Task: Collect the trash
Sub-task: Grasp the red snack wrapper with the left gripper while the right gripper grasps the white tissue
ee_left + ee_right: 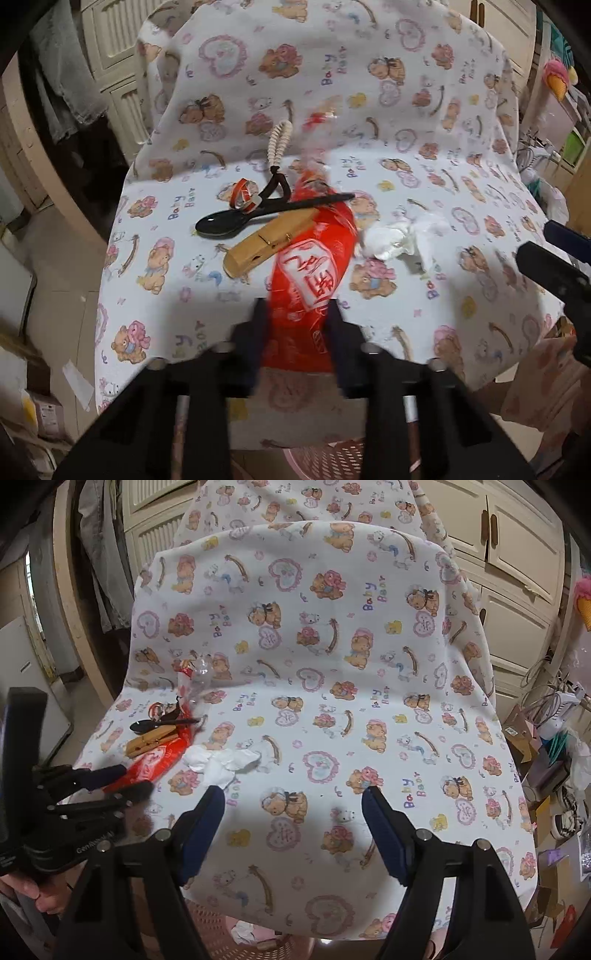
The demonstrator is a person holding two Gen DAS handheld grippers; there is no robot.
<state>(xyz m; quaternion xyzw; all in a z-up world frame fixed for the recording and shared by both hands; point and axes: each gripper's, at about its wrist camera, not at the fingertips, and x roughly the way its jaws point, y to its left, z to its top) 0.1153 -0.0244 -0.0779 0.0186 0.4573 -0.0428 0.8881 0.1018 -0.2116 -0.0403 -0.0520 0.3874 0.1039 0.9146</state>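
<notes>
**Left gripper takes the red wrapper**

The left gripper has its jaws clenched on the red plastic wrapper, lying on the cloth-covered chair beside crumpled white tissue. The right gripper hangs released, empty.

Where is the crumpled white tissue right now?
On the bear-print cloth, right of the red wrapper in both views; the crumpled white tissue lies untouched.

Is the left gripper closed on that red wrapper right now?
Yes: the left gripper has its fingers pressed on both sides of the red wrapper.
</notes>
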